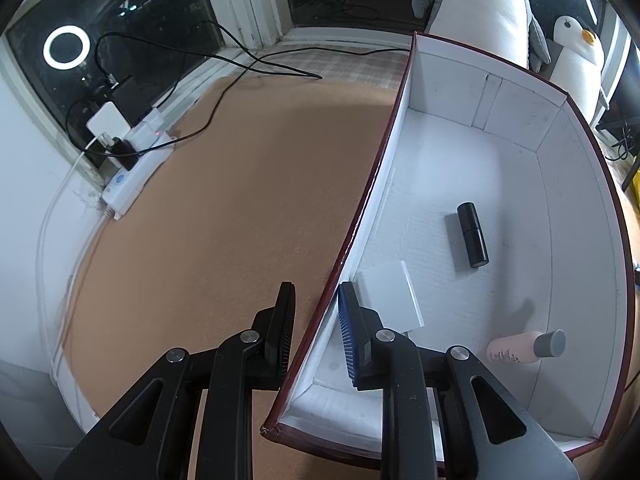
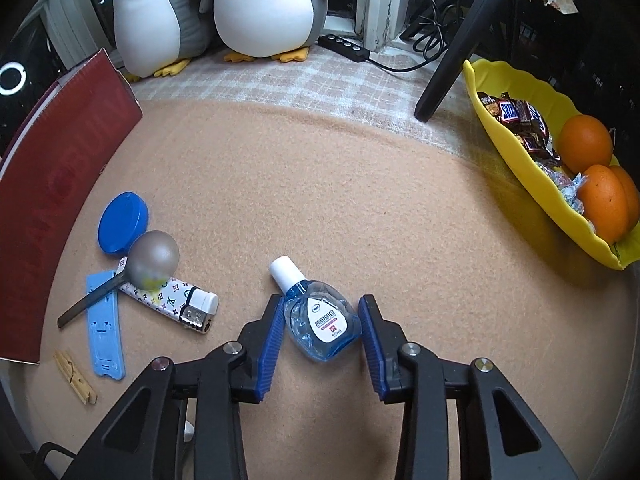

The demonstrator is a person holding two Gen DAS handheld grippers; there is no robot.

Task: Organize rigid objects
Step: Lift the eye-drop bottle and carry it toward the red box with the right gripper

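The wall of the box [image 1: 362,216] is straddled by the left gripper [image 1: 316,328]: one finger is seen outside on the tan mat [image 1: 240,184], the other inside the box. The jaws are drawn close about that wall, and the wall appears to be pinched, though contact of both pads cannot be told for certain. Inside the box, a black tube [image 1: 473,235] is laid near the middle of the white floor, a white card [image 1: 394,294] is seen just beside the gripped wall, and a pink bottle with a grey cap [image 1: 526,347] is laid by the opposite wall. Beyond the box, two stuffed penguins [image 1: 576,60] are stood at the window.

In the right wrist view, an eye-drop bottle [image 2: 322,322] is laid flat on the mat between the fingers of the right gripper [image 2: 320,334]. Its jaws are spread on either side of the bottle; one pad appears close against it, while a small gap is left at the other.

To the left of the eye-drop bottle, a lighter [image 2: 172,298], a spoon [image 2: 136,268], a round blue lid [image 2: 123,222], a flat blue strip [image 2: 105,330] and a wooden clothespin [image 2: 75,376] are gathered near the red outside of the box. Well to the right of the eye-drop bottle, a yellow tray [image 2: 516,156] is filled with sweets and oranges [image 2: 586,144].
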